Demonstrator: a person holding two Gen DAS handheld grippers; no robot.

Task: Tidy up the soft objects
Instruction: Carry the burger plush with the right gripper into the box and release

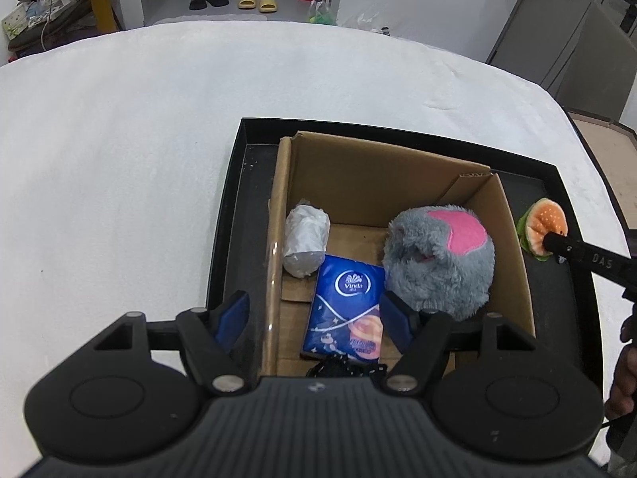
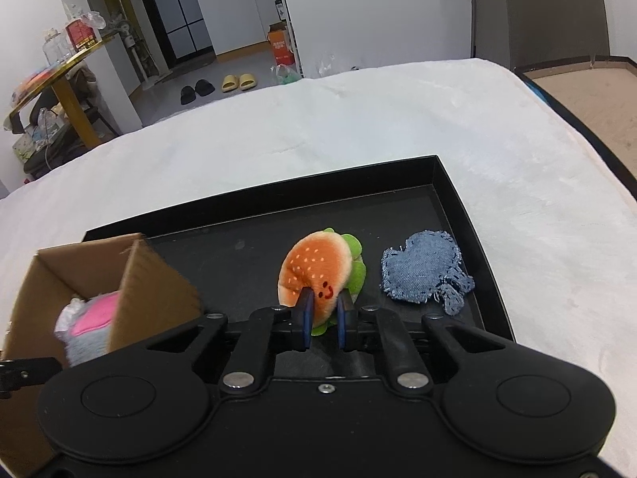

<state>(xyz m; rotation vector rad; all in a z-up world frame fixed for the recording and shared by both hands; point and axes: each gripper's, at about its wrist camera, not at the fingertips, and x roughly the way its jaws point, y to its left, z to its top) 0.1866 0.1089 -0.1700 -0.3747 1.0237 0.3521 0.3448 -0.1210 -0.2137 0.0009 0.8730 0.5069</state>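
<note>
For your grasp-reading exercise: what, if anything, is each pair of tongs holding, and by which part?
The right tongs pinch the plush hamburger by the near edge of its bun, beside the stitched smile. The left tongs are open above the cardboard box, holding nothing.

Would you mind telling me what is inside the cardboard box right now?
The cardboard box holds a grey plush, a blue tissue pack, a white wrapped bundle and something black, mostly hidden by the left gripper.

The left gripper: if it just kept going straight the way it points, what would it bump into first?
Probably the blue tissue pack lying in the cardboard box, directly between the left gripper's open jaws; depth is hard to judge.
</note>
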